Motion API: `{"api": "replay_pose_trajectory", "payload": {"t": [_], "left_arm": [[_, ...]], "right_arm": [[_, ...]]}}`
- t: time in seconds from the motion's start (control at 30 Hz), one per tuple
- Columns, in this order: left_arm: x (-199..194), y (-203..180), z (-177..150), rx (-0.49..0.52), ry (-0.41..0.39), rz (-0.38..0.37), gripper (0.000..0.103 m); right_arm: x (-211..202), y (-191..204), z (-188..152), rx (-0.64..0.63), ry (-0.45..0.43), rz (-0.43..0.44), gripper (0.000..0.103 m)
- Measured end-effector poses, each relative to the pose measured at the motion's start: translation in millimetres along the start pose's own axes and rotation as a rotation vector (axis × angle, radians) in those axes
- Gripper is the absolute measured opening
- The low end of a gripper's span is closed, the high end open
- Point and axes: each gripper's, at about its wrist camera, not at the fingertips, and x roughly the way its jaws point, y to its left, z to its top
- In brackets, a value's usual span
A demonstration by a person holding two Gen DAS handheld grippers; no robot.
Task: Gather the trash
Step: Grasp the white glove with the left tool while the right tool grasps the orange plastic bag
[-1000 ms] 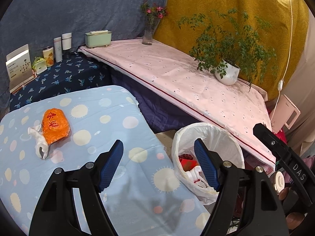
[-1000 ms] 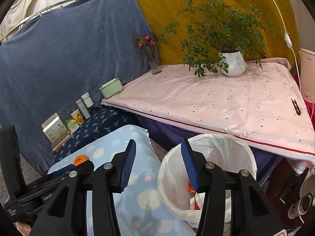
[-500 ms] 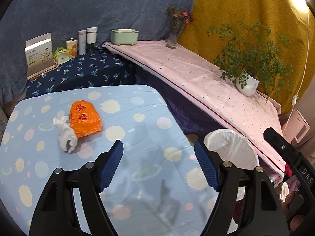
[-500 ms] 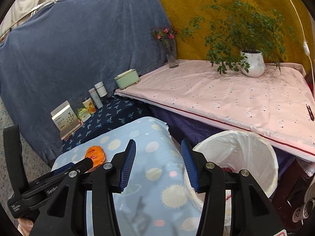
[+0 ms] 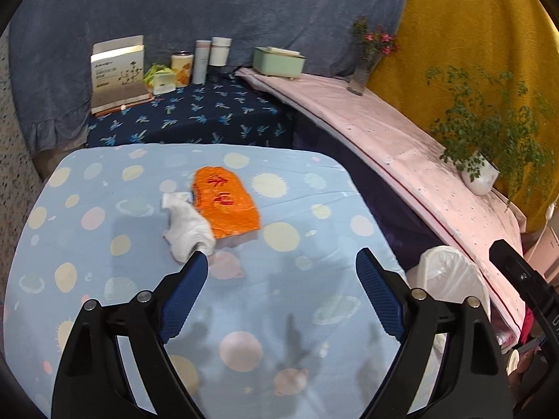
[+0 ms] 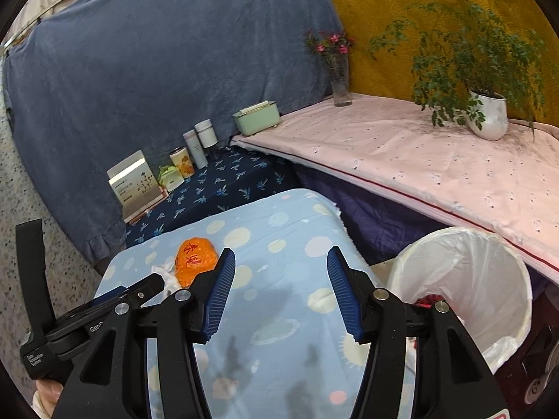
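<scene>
Both wrist cameras looked down along their fingers from close above the blue spotted table, sharing the orange wrapper and bin.

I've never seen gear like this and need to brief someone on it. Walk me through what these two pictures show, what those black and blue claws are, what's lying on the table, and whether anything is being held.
There is no robot here. A person carries a hand-held two-finger clamp in each hand, and a small wide-angle camera on each clamp looks forward along its fingers. One picture comes from the left gripper, the other from the right gripper.

Both look down on a table under a light blue cloth with dots and suns. On it lie an orange wrapper and, touching it, a crumpled white tissue. Beside the table stands a trash bin lined with a white bag, with some trash already inside.

Nothing is held. Both grippers' jaws are opening, with nothing between them.
</scene>
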Motion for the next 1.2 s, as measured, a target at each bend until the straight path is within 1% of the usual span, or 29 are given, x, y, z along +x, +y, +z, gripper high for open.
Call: {"api": "replay_pose_trajectory", "payload": {"t": [0.07,0.17,0.23,0.33,0.43,0.57,0.77,0.83,0.93,1.0,1.03,1.07,1.1,1.13,1.2], "left_arm": [[3.6,12.4,0.3,-0.017,0.004,0.019,0.083],[9.2,29.8,0.3,-0.038,0.006,0.054,0.091],[14.1,41.1,0.2,-0.048,0.006,0.078,0.091],[24.0,56.9,0.2,-0.068,0.026,0.095,0.091],[35.6,70.8,0.0,-0.092,0.047,0.103,0.091],[53.3,82.1,0.7,-0.096,0.073,0.113,0.091],[83.6,89.8,3.1,-0.090,0.120,0.103,0.091],[92.0,92.2,4.2,-0.092,0.131,0.091,0.089],[102.3,98.0,5.6,-0.105,0.147,0.070,0.077],[108.5,103.1,5.6,-0.120,0.168,0.046,0.063],[110.9,105.3,5.5,-0.128,0.177,0.034,0.060],[113.3,108.3,5.0,-0.138,0.187,0.019,0.054],[115.3,110.3,4.7,-0.144,0.194,0.003,0.045],[117.2,112.8,3.8,-0.148,0.202,-0.009,0.040],[119.4,116.2,2.7,-0.143,0.213,-0.025,0.012]], "right_arm": [[7.5,10.5,-1.4,-0.013,0.012,0.009,0.054],[19.1,25.4,-2.9,-0.030,0.029,0.024,0.054],[26.8,33.6,-4.6,-0.042,0.042,0.034,0.054],[41.6,45.8,-7.5,-0.056,0.064,0.046,0.054],[58.0,56.5,-10.9,-0.067,0.088,0.060,0.054],[78.0,70.7,-15.1,-0.082,0.112,0.070,0.054],[109.4,80.2,-19.5,-0.072,0.150,0.081,0.054],[117.8,82.2,-21.3,-0.070,0.160,0.082,0.054],[128.9,85.3,-24.3,-0.070,0.175,0.083,0.054],[135.8,88.6,-26.9,-0.073,0.187,0.086,0.054],[139.5,91.2,-28.1,-0.076,0.192,0.088,0.054],[143.1,94.1,-29.7,-0.081,0.198,0.091,0.054],[146.1,96.3,-30.6,-0.084,0.203,0.093,0.054],[148.1,98.2,-31.9,-0.087,0.207,0.095,0.054],[154.3,104.2,-34.2,-0.094,0.218,0.102,0.054]]}}
